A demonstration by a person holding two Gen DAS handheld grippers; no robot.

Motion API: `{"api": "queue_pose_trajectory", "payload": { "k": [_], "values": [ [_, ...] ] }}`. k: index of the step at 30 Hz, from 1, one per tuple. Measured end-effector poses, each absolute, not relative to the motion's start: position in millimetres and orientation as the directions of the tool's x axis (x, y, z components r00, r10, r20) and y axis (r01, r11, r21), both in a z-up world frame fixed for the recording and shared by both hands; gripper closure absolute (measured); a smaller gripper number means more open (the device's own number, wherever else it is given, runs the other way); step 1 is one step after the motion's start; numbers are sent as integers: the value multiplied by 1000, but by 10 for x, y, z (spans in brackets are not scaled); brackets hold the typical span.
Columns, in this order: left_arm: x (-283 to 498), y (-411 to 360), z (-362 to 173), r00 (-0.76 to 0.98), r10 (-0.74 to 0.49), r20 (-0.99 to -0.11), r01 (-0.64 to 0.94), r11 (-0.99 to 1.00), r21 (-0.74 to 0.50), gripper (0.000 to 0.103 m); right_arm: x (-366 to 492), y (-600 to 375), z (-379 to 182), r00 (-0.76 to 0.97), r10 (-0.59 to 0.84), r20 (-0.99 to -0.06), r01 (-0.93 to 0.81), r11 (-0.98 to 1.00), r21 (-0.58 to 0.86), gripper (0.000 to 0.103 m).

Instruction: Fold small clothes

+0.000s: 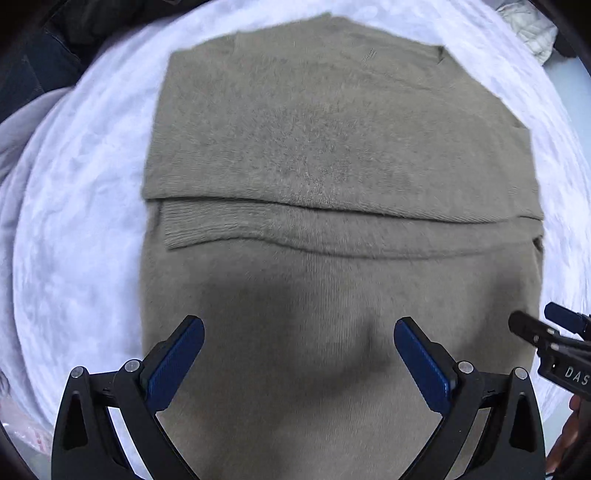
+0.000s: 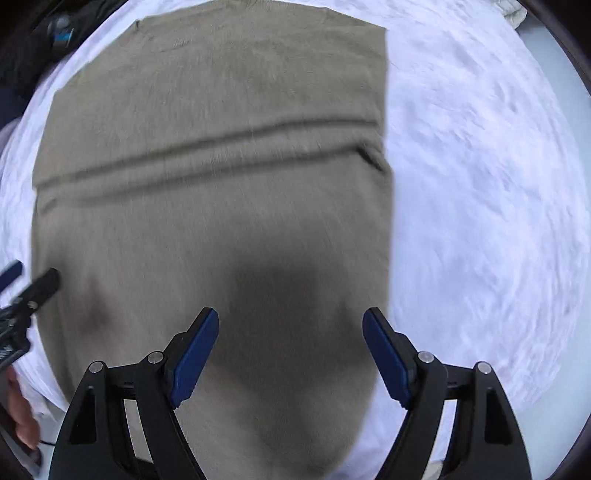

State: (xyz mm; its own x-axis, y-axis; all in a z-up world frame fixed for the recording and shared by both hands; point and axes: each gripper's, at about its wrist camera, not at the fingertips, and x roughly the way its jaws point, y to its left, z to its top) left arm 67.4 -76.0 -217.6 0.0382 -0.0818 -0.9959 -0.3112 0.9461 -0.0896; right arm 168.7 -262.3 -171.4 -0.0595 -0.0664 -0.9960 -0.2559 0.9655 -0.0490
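Observation:
An olive-brown knit garment point(image 1: 332, 147) lies flat on a white fleecy cover point(image 1: 81, 221), its far part folded over toward me with a ribbed hem point(image 1: 221, 225) showing under the fold. My left gripper point(image 1: 298, 323) hangs above the near part, open, nothing between its blue pads. At the right edge of the left wrist view the right gripper's fingertips point(image 1: 535, 328) poke in. In the right wrist view the same garment point(image 2: 203, 203) fills the left and middle, and my right gripper point(image 2: 291, 312) hovers open over its right portion, empty. The left gripper's fingers point(image 2: 37, 284) show at the left edge.
The white cover point(image 2: 480, 184) spreads wide to the right of the garment. A crumpled pale cloth point(image 1: 532, 33) lies at the far right, dark clothing point(image 1: 37, 55) at the far left. A person's hand point(image 2: 20, 413) shows at the lower left.

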Motion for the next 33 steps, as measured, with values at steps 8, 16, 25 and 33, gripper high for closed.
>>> {"api": "queue_pose_trajectory", "payload": {
  "k": [8,16,25,33],
  "values": [
    [222,-938,-2495,46,-30,-999,-216,976,-39,0,1598,-2459,-2295,-18,-16,-1000,-232,973,-11,8],
    [-410,-1042,-2331,72,-14,-997,-185,982,-27,0,664,-2466,-2157,119,14,-993,-403,915,-35,8],
    [-1118,-1302,-2179,55,56,-997,-41,998,53,0,-302,-2842,-2028,186,64,-981,-608,792,-64,8],
    [-1529,-1012,-1934,-59,36,-998,-275,960,51,0,-254,-3794,-1923,-21,90,-996,-657,750,81,8]
  ]
}}
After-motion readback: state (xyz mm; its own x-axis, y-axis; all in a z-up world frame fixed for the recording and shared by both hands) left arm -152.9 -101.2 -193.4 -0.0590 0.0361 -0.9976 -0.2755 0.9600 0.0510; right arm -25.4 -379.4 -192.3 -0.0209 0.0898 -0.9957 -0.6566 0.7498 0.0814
